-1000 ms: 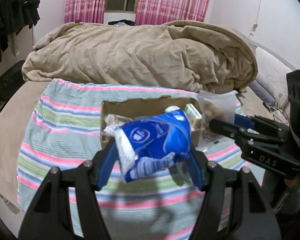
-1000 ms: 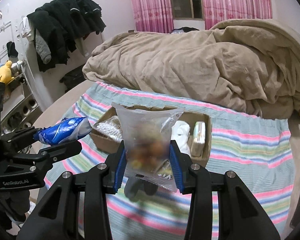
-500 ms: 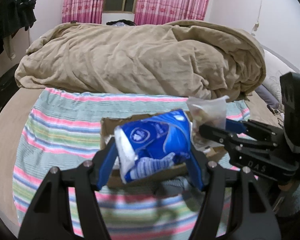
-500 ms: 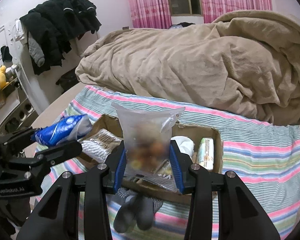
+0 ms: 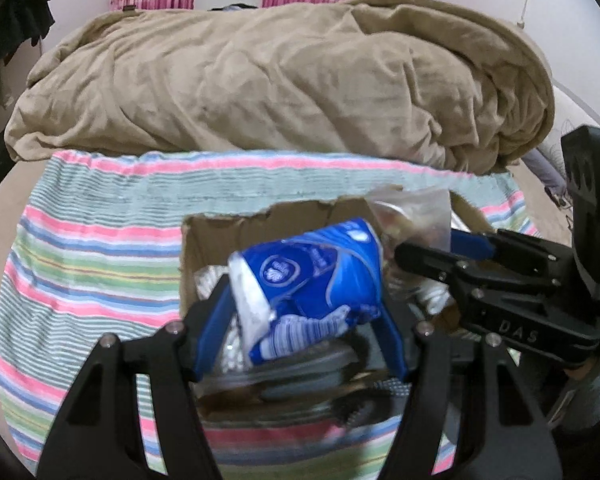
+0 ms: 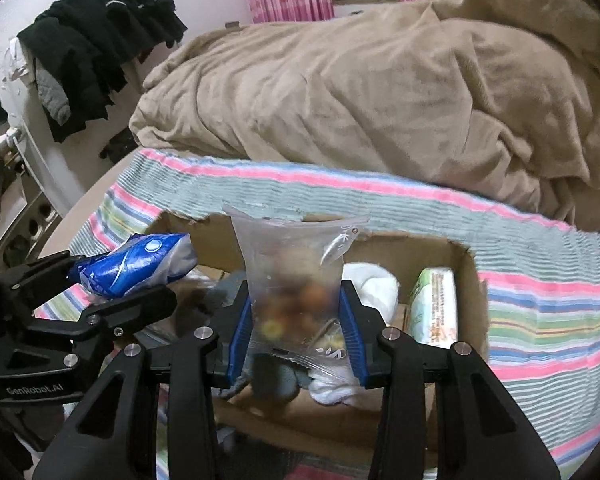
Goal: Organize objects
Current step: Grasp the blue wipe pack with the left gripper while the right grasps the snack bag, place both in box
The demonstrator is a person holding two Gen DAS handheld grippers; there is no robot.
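Crinkly blue pack (image 5: 312, 276) sits pinched in left claw (image 5: 306, 312), right claw (image 6: 296, 316) clamping clear lumpy bag (image 6: 296, 276) over cardboard box (image 6: 470, 280).

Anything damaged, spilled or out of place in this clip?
One thing: the cardboard box on the striped blanket has a ragged, torn far rim. Nothing looks spilled. The left gripper holds the blue packet and the right gripper holds the clear bag, both over the box.

cardboard box (image 6: 470, 276) crowded, striped blanket (image 5: 92, 248) open
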